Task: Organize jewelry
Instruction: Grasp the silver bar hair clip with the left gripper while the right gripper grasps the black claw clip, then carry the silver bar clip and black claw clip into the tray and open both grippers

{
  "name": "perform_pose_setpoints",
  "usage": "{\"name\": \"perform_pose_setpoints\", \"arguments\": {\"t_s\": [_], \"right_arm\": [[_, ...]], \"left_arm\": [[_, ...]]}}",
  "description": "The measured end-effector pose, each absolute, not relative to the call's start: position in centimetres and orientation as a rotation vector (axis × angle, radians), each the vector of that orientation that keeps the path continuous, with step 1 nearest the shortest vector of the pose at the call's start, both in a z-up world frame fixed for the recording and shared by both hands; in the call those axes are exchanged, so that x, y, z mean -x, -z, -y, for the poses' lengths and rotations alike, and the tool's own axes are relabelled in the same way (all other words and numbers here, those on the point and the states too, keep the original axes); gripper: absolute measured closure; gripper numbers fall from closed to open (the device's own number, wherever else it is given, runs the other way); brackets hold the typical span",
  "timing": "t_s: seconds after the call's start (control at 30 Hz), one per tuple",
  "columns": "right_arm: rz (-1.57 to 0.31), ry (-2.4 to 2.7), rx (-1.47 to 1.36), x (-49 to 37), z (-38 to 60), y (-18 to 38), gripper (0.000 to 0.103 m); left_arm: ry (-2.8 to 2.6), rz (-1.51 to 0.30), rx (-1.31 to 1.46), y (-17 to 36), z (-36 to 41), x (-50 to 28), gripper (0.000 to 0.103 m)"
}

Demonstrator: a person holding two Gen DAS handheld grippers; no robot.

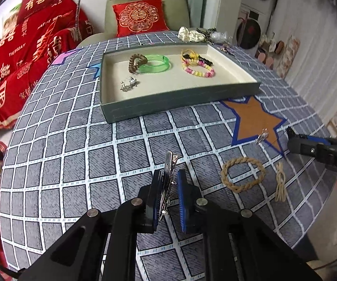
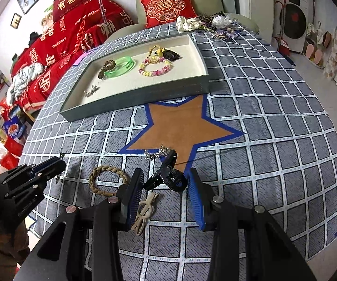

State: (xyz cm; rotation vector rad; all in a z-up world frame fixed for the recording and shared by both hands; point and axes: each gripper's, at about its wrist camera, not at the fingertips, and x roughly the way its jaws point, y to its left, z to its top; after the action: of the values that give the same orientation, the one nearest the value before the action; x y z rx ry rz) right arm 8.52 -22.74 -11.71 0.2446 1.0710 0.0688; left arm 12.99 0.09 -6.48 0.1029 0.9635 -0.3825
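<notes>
My left gripper is shut on a silver hair clip, held above the checked cloth. My right gripper is open around a black claw clip that lies on the cloth by the tip of the brown star. A beige hair clip lies under the right gripper's left finger. A braided tan bracelet and a silver chain lie nearby. The grey tray holds a green bangle, a brown bead bracelet, a pink-yellow bead bracelet, a silver piece and a yellow-black cord item.
A brown star with blue border marks the cloth in front of the tray. A pile of scrunchies and accessories sits at the table's far edge. A sofa with red cushions stands behind the table.
</notes>
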Motion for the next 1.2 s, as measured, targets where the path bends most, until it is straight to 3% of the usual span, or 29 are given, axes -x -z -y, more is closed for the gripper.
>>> {"name": "perform_pose_setpoints", "arguments": {"t_s": [0.6,1.2], "right_arm": [[-1.002,-0.109,-0.245,-10.8,24.7,7.3,0.061],[-0.946,-0.165,-0.110,-21.8,24.0,4.6,0.061]], "left_arm": [[0.385,-0.863,-0.025,-0.1,0.4,-15.7,0.082],[0.336,-0.865,-0.034,-1.2,3.8,-24.3,0.082]]}}
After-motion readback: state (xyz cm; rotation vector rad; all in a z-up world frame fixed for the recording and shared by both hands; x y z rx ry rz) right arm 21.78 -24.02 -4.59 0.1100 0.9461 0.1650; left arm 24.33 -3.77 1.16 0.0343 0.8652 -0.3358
